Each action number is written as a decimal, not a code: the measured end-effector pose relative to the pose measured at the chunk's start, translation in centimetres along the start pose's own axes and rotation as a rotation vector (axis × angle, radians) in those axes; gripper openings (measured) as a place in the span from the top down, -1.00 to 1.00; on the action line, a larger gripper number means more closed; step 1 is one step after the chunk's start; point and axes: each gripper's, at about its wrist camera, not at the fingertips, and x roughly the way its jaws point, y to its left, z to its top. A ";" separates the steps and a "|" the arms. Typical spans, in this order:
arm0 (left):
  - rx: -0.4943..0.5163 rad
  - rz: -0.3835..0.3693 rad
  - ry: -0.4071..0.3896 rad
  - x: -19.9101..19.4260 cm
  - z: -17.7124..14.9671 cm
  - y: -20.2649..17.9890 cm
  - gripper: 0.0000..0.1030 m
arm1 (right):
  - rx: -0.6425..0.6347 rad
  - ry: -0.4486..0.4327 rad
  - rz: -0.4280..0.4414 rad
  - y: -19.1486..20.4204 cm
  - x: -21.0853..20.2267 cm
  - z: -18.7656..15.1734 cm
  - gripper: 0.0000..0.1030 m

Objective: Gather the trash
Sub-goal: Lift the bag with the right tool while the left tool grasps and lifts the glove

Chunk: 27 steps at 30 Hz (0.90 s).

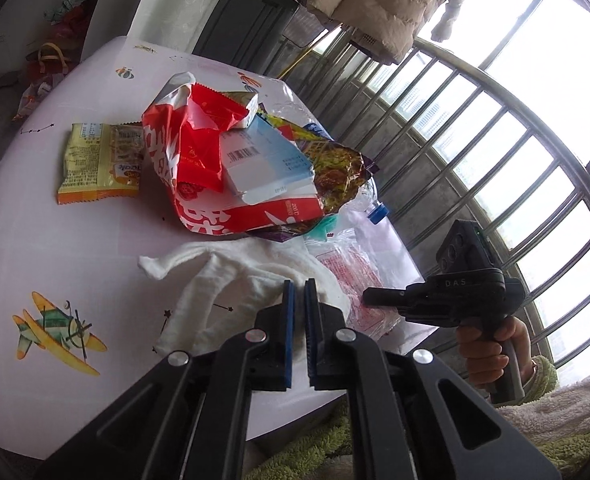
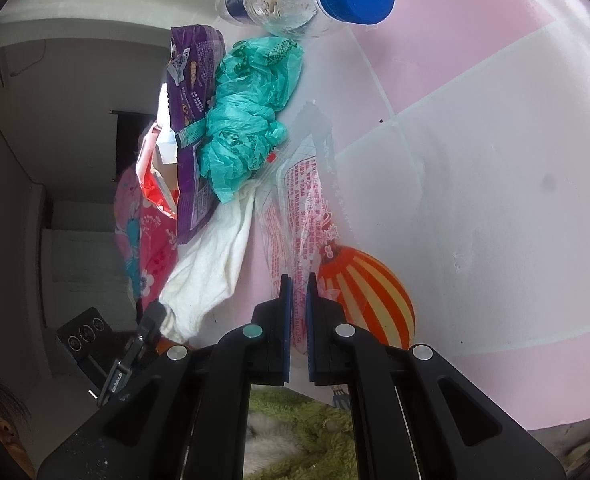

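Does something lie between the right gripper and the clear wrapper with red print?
Nothing visible does. The right gripper is shut on the near end of the clear wrapper. The white cloth lies beside it, pinched by the left gripper.

Heaped crumpled wrappers [image 1: 231, 160], white cloth [image 1: 223, 292], clear printed bag [image 2: 295, 216] on table.

Daylight is pouring in through the barred window [image 1: 515, 128] and blowing it out to white, while the fisheye is bending the bars and darkening every corner, and soft glare is washing over the pale worktop [image 2: 475, 160].
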 end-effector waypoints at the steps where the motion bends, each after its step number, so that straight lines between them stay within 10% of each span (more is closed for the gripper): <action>1: 0.002 -0.013 -0.007 -0.3 0.1 -0.3 0.92 | 0.000 -0.002 0.002 0.0 -0.1 0.0 0.91; 16: 0.055 -0.104 -0.067 -2.0 1.6 -3.4 0.92 | 0.047 -0.077 0.050 -1.4 -4.1 -0.7 0.91; 27: 0.110 -0.231 -0.081 -2.2 4.8 -6.3 0.92 | 0.029 -0.297 0.090 -1.6 -11.6 -1.3 0.91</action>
